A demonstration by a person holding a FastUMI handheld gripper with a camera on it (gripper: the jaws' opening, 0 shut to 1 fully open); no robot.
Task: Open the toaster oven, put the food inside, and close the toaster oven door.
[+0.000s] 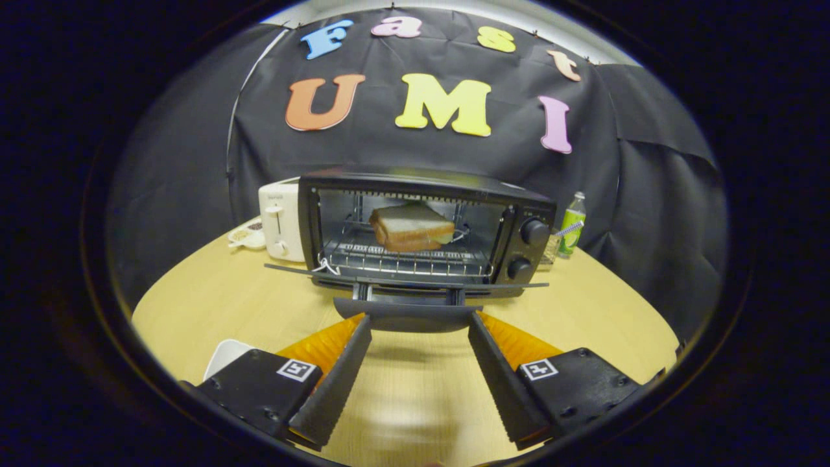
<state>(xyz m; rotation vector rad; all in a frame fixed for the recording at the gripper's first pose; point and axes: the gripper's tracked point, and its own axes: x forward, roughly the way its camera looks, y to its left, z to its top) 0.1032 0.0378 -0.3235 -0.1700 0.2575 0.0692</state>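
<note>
Toaster oven (425,227): opening faces the claw (419,323), door (405,280) folded down flat. Sandwich (411,227) on its rack, long axis crosswise. Claw fingers spread wide, flanking the door handle (407,318).

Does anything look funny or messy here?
Nothing is spilled or broken. The sandwich sits on the rack inside the toaster oven, and the door hangs open flat, its handle just at the tips of the open gripper. Only the open door is unfinished.
</note>
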